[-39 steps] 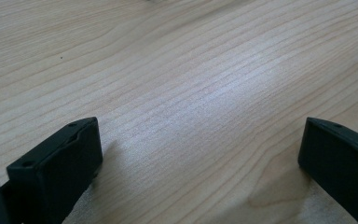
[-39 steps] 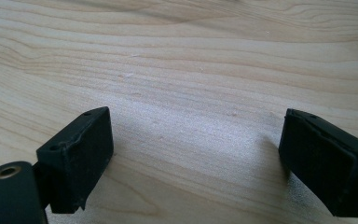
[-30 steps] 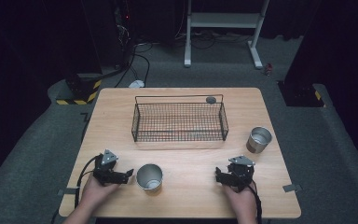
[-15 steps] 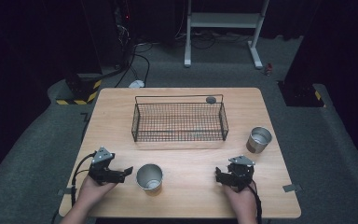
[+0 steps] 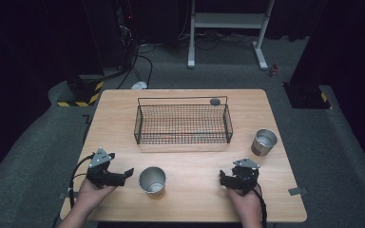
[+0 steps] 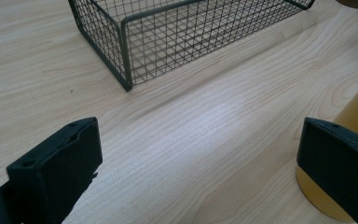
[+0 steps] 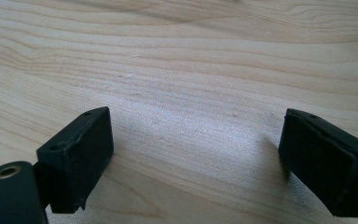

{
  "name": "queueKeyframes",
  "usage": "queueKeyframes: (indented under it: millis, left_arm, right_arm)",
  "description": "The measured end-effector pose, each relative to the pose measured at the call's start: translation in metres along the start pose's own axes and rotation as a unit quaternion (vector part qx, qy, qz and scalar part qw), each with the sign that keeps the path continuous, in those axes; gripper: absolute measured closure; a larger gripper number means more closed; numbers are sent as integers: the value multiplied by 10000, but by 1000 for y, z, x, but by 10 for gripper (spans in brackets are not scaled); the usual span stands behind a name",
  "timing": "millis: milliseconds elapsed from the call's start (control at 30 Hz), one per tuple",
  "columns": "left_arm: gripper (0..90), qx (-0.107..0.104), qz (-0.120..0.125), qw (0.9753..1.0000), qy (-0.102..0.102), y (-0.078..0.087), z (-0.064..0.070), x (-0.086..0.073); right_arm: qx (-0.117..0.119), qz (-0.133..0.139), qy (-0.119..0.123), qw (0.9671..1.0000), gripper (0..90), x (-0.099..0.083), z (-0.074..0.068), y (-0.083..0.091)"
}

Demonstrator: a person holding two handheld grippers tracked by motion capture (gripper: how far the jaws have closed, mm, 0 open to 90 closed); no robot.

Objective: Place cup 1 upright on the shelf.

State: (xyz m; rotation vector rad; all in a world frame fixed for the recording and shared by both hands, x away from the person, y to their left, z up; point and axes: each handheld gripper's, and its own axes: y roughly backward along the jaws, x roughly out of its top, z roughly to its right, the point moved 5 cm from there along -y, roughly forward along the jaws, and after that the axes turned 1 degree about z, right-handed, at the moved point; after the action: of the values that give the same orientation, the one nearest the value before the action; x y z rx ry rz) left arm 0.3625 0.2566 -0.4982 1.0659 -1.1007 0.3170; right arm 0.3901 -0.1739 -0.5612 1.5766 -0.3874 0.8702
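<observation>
your left gripper (image 5: 123, 174) sits low over the table (image 5: 180, 156), its jaws spread wide with bare wood between them. just off its right jaw stands the metal cup (image 5: 152, 180), close beside the tip but not between the jaws; in the left gripper view that cup (image 6: 354, 116) shows as a yellowish wall behind the right jaw, and you cannot tell whether they touch. ahead of this gripper and a little to its left, the wire basket (image 6: 177, 42) rests on the wood, its near corner pointing at you.

your right gripper (image 5: 225, 179) is also released, jaws wide apart and holding nothing, with plain wood grain between them in the right gripper view. well ahead of it and off to its right stands a second metal cup (image 5: 264, 142), apart from the basket's end. beyond the basket, a small dark disc (image 5: 215, 101) lies on the table near its far rim.
</observation>
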Motion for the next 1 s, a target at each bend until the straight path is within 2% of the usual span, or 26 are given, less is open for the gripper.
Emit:
queueKeyframes:
  millis: [133, 233, 433, 567, 967, 1000]
  left_arm:
    - [5, 1, 116, 9999, 6, 4, 1, 5]
    - [8, -139, 140, 9998, 50, 6, 3, 7]
    - [8, -122, 213, 9997, 77, 9, 3, 11]
    - [23, -170, 370, 9992, 47, 17, 6, 17]
    - [2, -222, 476, 9986, -61, 23, 18, 27]
    - [4, -304, 515, 9982, -87, 24, 21, 28]
  right_arm:
    - [0, -1, -1, 10000, 100, 0, 0, 0]
    - [1, -2, -11, 10000, 101, 0, 0, 0]
    - [33, -9, 0, 10000, 101, 0, -1, 0]
    - [35, -9, -1, 10000, 101, 0, -1, 0]
    - [36, -5, 6, 10000, 101, 0, -1, 0]
    - [36, -4, 7, 10000, 101, 0, -1, 0]
